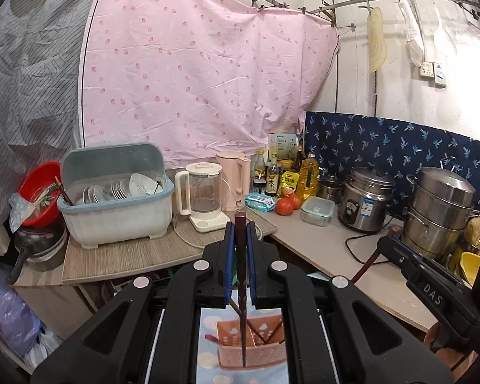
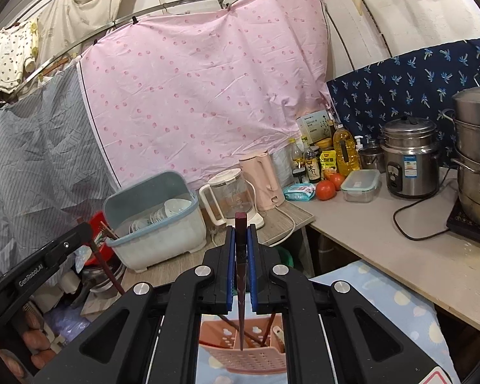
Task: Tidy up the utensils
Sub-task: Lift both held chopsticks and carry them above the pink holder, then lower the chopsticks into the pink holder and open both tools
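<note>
Both tongs, left [image 1: 240, 224] and right [image 2: 241, 228], are each clamping one dark chopstick [image 1: 241, 256] [image 2: 241, 256] upright, tip hanging just above the pink slotted holder [image 1: 251, 345] [image 2: 243, 352] on the blue dotted cloth, apparently for dropping in beside those already inside.

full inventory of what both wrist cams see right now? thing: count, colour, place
chopstick: 2, dark red, one per gripper, over holder
utensil holder: 1, pink, below grippers, chopsticks inside
dish rack: 1, blue-grey, counter left, holds white bowls
basin: 1, red, left of rack
blender jug: 1, white, counter
kettle: 1, pink, behind jug
tomatoes: 2, red
rice cooker: 1, steel
steamer pot: 1, steel, right
left gripper: shut on chopstick
right gripper: shut on chopstick
</note>
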